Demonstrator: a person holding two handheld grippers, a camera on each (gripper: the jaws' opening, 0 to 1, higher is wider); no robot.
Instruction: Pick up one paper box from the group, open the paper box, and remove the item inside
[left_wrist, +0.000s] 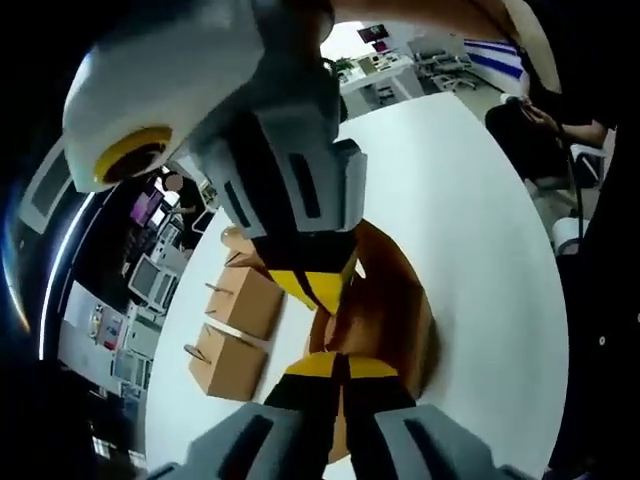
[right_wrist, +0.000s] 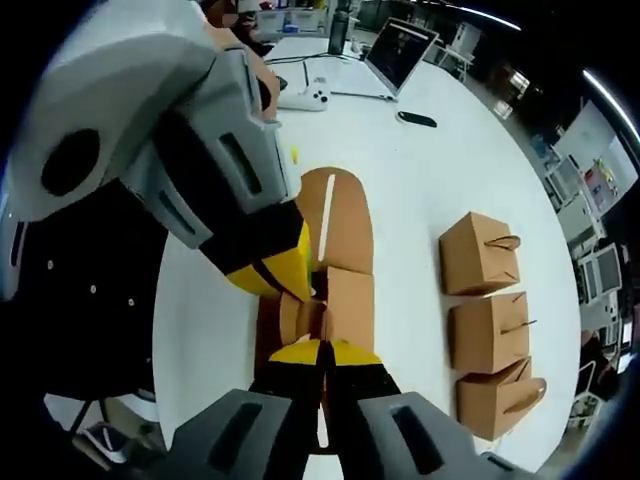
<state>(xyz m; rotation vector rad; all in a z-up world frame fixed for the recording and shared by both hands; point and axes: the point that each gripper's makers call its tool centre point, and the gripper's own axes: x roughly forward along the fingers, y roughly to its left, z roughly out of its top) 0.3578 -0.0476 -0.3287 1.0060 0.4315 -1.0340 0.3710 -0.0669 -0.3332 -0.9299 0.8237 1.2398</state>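
Both grippers shut on opened paper box (right_wrist: 335, 265), mid white table (right_wrist: 430, 170): right gripper (right_wrist: 322, 345) pinches a flap, left gripper (right_wrist: 285, 280) enters from 10 o'clock. Spare boxes (right_wrist: 490, 325) at 3 o'clock. Advice: pull flaps apart slow, even, w/o tearing; contents unseen.

In the right gripper view, the right gripper (right_wrist: 322, 352) pinches a flap of the opened paper box (right_wrist: 340, 270) with its yellow-tipped jaws together. The left gripper (right_wrist: 285, 285) reaches in from the left, touching the same box. Three closed boxes (right_wrist: 490, 330) stand in a row near the white table's (right_wrist: 430, 170) edge, a laptop (right_wrist: 398, 50) toward its far edge.
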